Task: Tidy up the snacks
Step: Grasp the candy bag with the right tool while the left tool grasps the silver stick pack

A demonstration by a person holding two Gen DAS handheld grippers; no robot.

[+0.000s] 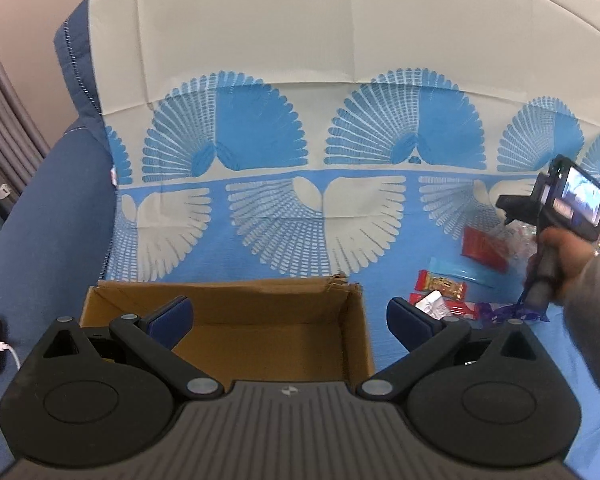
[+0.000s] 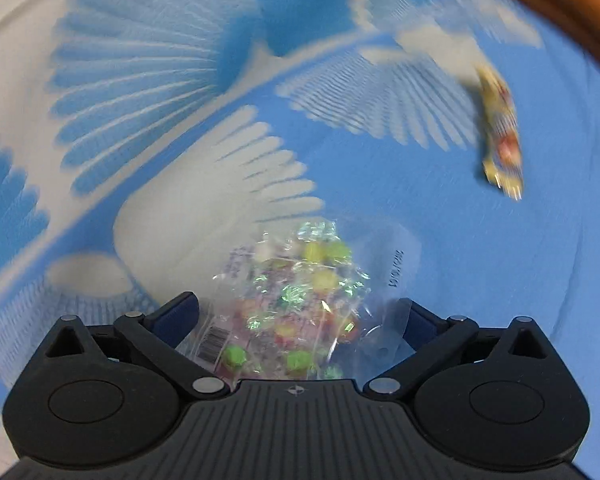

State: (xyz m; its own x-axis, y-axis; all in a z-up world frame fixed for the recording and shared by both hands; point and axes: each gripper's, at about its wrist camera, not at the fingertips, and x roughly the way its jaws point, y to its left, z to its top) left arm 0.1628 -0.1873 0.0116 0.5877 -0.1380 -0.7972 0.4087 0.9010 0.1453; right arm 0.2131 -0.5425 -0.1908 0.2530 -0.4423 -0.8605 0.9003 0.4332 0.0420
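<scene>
Surface: blue-white fan-print cloth.
Box: near left, empty.
Left gripper: released.
Right gripper: released around candy bag.

Blue sofa, fan-patterned cloth

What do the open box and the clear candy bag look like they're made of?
The box looks like plain brown corrugated cardboard, matte, with a torn, ragged top edge at one corner. The candy bag looks like thin clear plastic film, glossy and crinkled, with bright glints and a printed barcode; the small wrapped sweets show through it. The view is blurred, so finer detail is uncertain.
</scene>
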